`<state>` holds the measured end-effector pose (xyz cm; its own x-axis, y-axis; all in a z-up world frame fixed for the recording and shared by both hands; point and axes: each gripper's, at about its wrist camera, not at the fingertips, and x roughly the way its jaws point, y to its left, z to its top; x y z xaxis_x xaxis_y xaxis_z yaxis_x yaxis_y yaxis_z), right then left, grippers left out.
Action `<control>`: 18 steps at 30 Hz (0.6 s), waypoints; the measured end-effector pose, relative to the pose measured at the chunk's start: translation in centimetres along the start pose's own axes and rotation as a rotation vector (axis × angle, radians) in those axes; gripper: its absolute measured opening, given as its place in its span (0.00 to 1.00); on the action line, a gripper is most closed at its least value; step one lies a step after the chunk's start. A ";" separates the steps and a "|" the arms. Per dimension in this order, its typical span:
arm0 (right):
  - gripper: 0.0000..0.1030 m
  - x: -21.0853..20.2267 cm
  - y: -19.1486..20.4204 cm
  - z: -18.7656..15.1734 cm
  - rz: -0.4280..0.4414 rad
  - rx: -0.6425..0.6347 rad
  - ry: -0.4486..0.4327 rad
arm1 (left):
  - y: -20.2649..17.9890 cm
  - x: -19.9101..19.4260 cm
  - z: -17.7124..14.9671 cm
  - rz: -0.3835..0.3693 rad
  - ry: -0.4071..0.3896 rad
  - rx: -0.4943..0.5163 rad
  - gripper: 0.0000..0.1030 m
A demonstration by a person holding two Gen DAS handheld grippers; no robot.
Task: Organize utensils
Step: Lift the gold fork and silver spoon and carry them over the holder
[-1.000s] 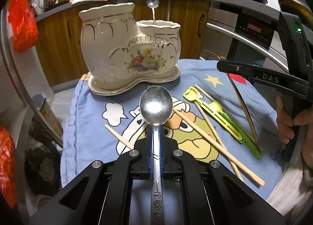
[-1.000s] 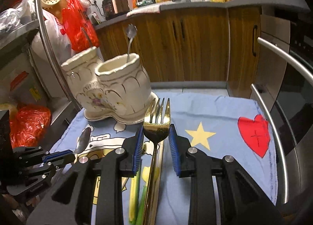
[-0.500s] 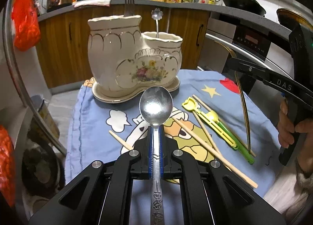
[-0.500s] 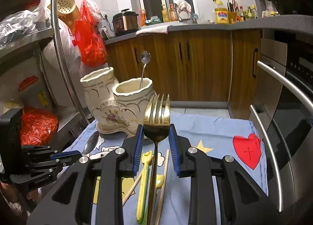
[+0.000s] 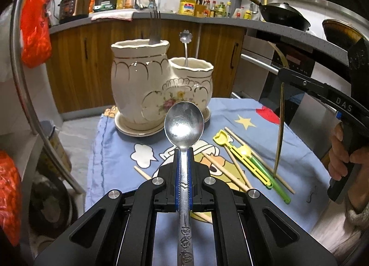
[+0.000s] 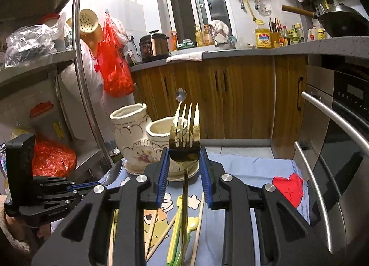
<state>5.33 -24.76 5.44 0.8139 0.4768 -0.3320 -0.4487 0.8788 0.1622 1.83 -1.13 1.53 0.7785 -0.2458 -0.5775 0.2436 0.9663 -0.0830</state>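
Both risen: left gripper (image 5: pixel 183 164) clamps spoon (image 5: pixel 184 122); right gripper (image 6: pixel 183 162) seemingly grips fork (image 6: pixel 185 132).

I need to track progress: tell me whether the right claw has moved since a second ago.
Yes. The right claw, gripping the gold fork, has risen: the ceramic holder sits lower in its view.

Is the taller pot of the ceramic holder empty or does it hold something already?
Not empty: a fork stands in the taller pot, tines up above its rim.
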 end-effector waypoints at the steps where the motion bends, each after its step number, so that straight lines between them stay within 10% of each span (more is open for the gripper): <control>1: 0.25 -0.1 0.1 0.1 0.002 0.002 -0.005 | 0.0 -0.1 0.1 0.001 -0.004 0.001 0.06; 18: 0.25 -2.2 0.8 1.3 -0.004 -0.014 -0.089 | 0.0 -0.2 0.2 0.016 -0.014 0.012 0.06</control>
<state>3.66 -25.14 7.50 0.8451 0.4732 -0.2487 -0.4499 0.8809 0.1473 1.85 -1.09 1.81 0.7902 -0.2316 -0.5674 0.2378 0.9692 -0.0644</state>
